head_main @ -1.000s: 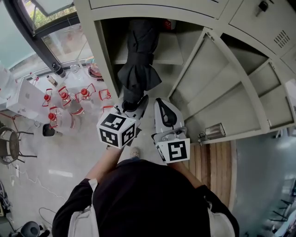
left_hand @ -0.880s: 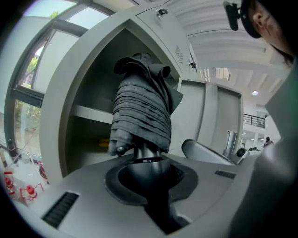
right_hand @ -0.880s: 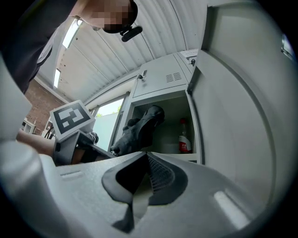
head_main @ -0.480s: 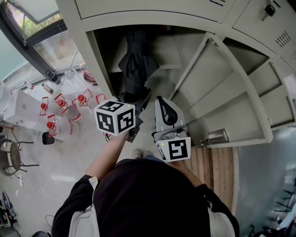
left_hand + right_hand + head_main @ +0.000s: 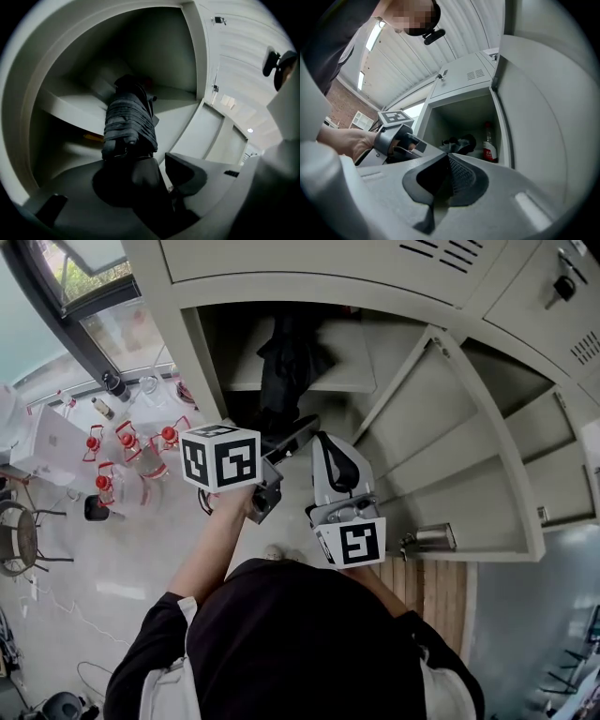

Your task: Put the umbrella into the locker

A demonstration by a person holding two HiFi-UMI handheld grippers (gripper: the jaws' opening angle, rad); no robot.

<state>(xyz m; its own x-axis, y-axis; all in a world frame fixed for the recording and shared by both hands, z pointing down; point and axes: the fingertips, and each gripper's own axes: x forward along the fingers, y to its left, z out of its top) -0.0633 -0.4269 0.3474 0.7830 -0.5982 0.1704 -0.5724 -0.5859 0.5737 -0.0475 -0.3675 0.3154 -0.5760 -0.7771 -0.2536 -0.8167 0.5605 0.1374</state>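
The folded black umbrella (image 5: 286, 362) lies inside the open locker (image 5: 202, 362), with its handle end toward me. In the left gripper view the umbrella (image 5: 131, 117) fills the middle of the compartment. My left gripper (image 5: 292, 435) is just in front of the opening, and its jaws are opening. The handle end sits by the left jaw with no pad pressing on it (image 5: 161, 161). My right gripper (image 5: 330, 454) hangs beside it, pads shut on nothing (image 5: 449, 164). From the right gripper view the umbrella (image 5: 459, 143) shows deep in the locker.
The locker door (image 5: 459, 427) stands swung open to the right. A red-capped bottle (image 5: 488, 143) stands in the compartment's right back corner. Red-topped bottles (image 5: 131, 442) and a chair (image 5: 19, 535) are on the floor at left. Wooden boards (image 5: 431, 582) lie below the door.
The left gripper has rolled and drawn back a little from the umbrella, and its jaws have parted. The umbrella now rests in the locker by itself. The right gripper barely moved.
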